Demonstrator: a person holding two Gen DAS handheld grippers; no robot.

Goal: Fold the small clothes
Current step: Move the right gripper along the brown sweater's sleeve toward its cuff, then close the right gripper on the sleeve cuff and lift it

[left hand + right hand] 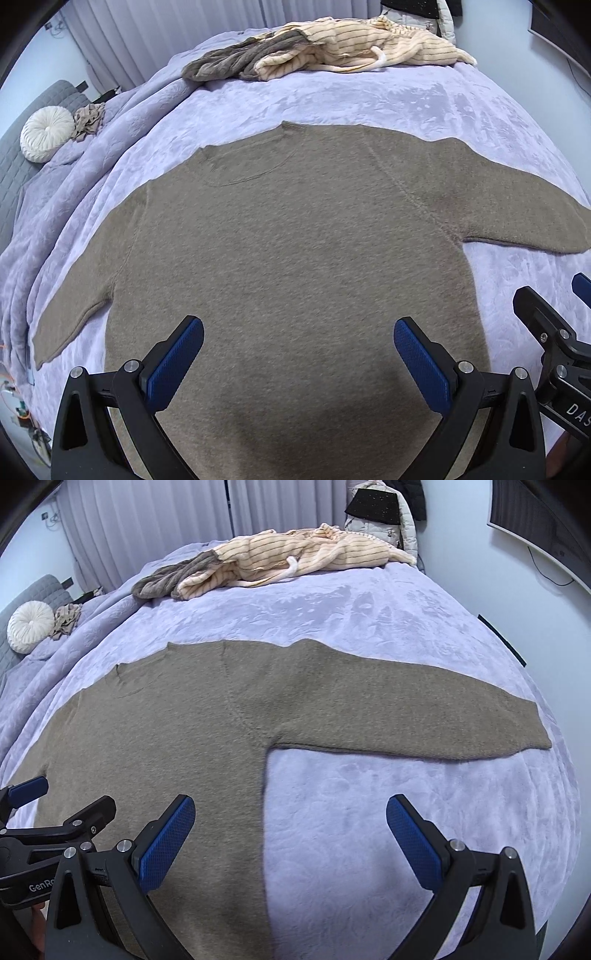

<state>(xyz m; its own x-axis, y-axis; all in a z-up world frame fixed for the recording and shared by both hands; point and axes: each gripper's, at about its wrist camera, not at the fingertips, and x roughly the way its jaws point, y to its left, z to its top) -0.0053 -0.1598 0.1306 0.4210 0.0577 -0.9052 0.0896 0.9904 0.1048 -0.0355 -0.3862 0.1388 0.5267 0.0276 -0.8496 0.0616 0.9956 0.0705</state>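
Both tools, left (298,363) and right (290,840), gape wide, empty, above the flat brown sweater's (288,258) hem.

Both grippers share one build — the left gripper (298,354) and right gripper (290,830) have matte black angular arms, silver round screws at the joints and blue cross-hatched pads (173,365). White lettering — "GenRo", cut off — sits lower left in the right view.

Soft, even indoor light; sharp focus, strong fisheye bending, dark vignetted corners.
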